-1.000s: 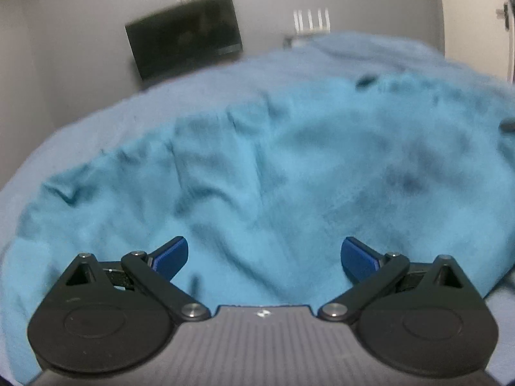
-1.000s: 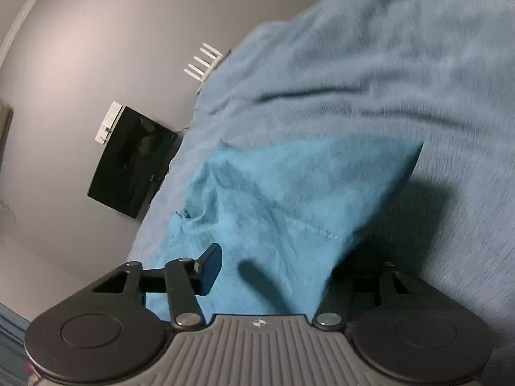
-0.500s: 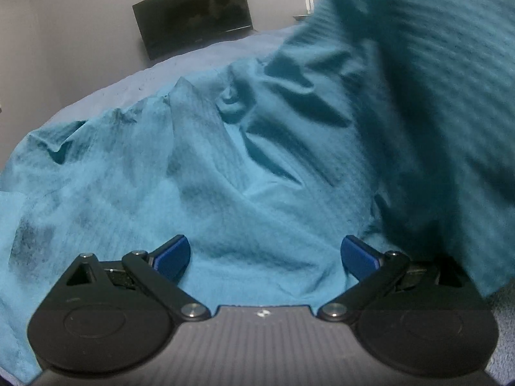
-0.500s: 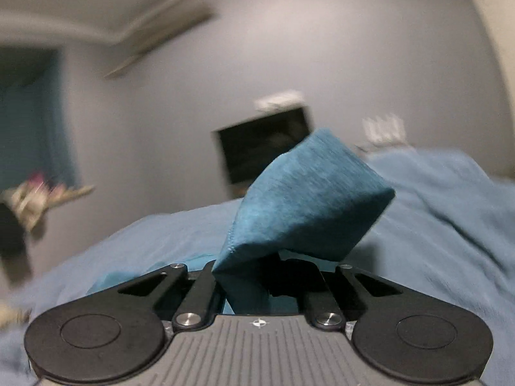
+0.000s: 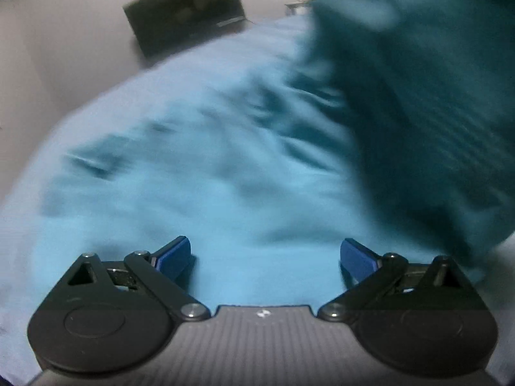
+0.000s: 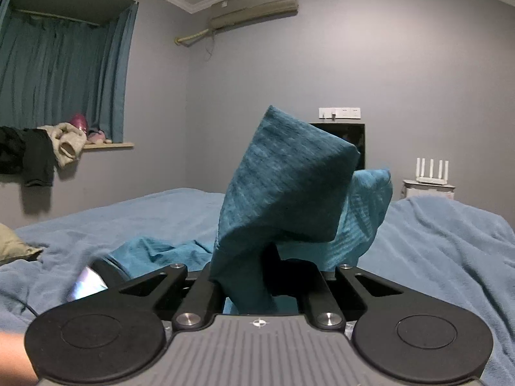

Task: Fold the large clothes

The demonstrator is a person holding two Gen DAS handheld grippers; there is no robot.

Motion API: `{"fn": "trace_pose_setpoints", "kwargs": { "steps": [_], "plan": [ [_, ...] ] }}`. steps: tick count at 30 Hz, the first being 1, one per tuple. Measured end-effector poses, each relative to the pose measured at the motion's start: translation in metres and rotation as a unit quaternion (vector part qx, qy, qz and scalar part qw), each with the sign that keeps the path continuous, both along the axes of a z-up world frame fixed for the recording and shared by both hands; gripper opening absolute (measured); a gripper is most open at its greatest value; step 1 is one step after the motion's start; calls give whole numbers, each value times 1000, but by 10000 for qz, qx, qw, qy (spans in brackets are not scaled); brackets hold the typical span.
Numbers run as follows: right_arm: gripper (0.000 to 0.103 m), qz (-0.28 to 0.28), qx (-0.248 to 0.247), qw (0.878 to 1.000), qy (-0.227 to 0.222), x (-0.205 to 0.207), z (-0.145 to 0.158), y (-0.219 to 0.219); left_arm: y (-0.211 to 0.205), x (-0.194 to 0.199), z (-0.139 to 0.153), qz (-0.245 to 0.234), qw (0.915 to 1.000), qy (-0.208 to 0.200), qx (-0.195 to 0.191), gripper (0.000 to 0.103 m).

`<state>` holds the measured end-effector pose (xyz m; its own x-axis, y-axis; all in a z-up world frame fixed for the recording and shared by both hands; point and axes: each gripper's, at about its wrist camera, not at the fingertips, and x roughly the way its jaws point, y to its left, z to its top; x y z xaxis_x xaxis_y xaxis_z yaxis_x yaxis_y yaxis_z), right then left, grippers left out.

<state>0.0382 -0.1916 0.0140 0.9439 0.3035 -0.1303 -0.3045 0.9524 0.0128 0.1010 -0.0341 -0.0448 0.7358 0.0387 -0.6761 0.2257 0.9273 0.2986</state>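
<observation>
Two grippers work on one teal garment (image 6: pixel 283 193) that lies on a bed covered by a light blue blanket (image 6: pixel 450 241).

Right gripper (image 6: pixel 257 284): the fingers are pressed together on a fold of the garment. The pinched cloth stands up from the grip as a peaked, tent-like flap. Its near face is dark teal, with a fine woven or ribbed texture in faint horizontal bands. A second, lighter teal layer (image 6: pixel 367 206) shows just behind the flap on the right. The rest of the garment trails down to the left, onto the blanket, in low wrinkles.

Left gripper (image 5: pixel 265 257): the blue fingers (image 5: pixel 172 255) stand wide apart, with nothing between them. Below and beyond them the garment spreads flat across the bed as a bright teal field with shallow, dark creases. The view is blurred, so the weave cannot be read there. At the upper right of this view a raised part of the garment (image 5: pixel 434 96) hangs as a dark teal mass, with its ribbed lines visible.

Surroundings:
- A dark screen (image 6: pixel 351 141) stands against the far wall, partly hidden by the raised flap.
- A white router (image 6: pixel 431 170) sits to the right of the screen.
- Blue curtains (image 6: pixel 61 77) hang at the far left.
- An air conditioner (image 6: pixel 254 3) is mounted high on the wall.
</observation>
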Motion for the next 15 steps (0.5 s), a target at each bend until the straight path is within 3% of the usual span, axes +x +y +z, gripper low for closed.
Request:
{"fn": "trace_pose_setpoints", "kwargs": {
  "steps": [4, 7, 13, 15],
  "plan": [
    [8, 75, -455, 9989, -73, -6, 6, 32, 68, -9, 46, 452, 9951, -398, 781, 102],
    [8, 262, -945, 9950, -200, -16, 11, 59, 117, -10, 52, 1116, 9873, -454, 1035, 101],
    [6, 728, -2070, 9749, -371, -33, 12, 137, 184, 18, -18, 1788, 9809, 748, -157, 101],
    [6, 914, -2431, 9651, -333, -38, 5, 166, 194, 23, -19, 1901, 9772, 807, -496, 101]
  ]
}}
